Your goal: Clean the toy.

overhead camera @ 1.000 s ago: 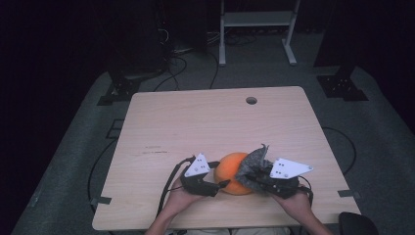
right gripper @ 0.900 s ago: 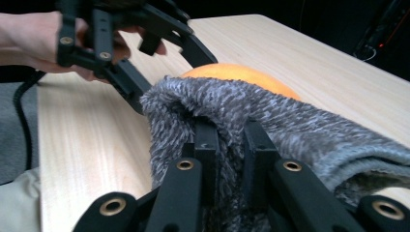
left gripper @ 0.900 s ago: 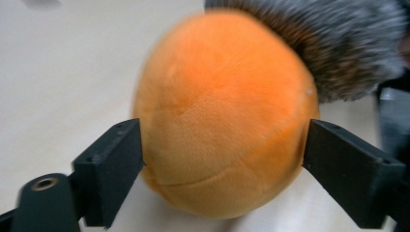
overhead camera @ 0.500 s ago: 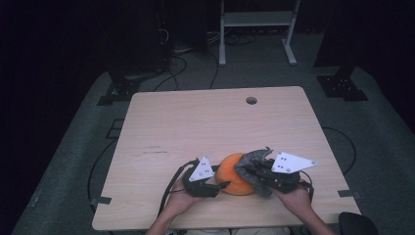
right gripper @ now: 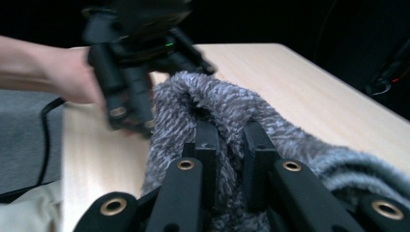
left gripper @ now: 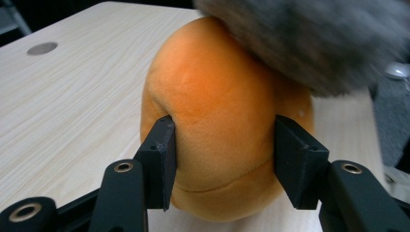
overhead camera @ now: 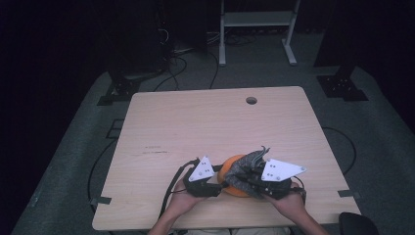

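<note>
Jaws of the left gripper [left gripper: 222,159], just closed, are seen pinching the orange plush [left gripper: 227,125]; grey fuzzy cloth [right gripper: 227,116] is clamped by the right gripper [right gripper: 229,145].

Orange plush ball [overhead camera: 231,177], soft, dented at its sides, rests at 6 o'clock on the surface. Grey fuzzy fabric [overhead camera: 247,165] drapes over its top, toward 3 o'clock.

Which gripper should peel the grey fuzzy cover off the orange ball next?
Right, probably. The right gripper is already shut on the grey fuzzy cover, while the left gripper, whose jaws have just closed, pinches the orange plush ball and can anchor it.
</note>
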`<state>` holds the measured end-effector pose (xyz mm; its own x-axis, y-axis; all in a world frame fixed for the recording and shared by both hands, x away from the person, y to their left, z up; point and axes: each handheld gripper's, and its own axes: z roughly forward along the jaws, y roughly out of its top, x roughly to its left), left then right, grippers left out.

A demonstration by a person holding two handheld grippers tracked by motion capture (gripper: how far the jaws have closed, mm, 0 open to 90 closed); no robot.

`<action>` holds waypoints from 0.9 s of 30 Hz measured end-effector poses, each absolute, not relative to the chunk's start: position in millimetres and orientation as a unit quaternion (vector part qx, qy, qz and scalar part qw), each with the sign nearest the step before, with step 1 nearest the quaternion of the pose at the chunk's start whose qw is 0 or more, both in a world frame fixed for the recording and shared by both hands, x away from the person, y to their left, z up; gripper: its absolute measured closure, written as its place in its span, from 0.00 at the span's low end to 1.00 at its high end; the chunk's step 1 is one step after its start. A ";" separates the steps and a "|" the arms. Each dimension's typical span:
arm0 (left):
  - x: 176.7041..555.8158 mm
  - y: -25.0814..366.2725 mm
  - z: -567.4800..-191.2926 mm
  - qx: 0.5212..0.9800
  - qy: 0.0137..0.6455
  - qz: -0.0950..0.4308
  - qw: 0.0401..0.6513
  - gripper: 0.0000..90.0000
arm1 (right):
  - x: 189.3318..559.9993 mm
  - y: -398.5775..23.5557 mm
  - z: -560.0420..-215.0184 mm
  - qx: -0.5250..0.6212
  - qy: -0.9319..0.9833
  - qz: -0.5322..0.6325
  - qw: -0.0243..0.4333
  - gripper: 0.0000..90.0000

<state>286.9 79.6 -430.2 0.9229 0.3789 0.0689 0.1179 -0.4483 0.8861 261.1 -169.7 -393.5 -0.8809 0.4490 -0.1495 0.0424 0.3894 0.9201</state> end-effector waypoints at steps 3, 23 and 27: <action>286.8 82.0 -430.7 0.841 0.139 0.117 0.510 0.51 | 267.7 -183.1 -392.4 0.170 0.804 0.537 0.192 0.88; 279.5 70.8 -429.1 0.848 0.118 0.205 0.473 0.43 | 268.6 -178.9 -388.6 0.155 0.802 0.544 0.190 0.88; 287.4 70.2 -430.0 0.843 0.150 0.150 0.494 0.24 | 273.9 -200.6 -396.1 0.196 0.796 0.538 0.198 0.88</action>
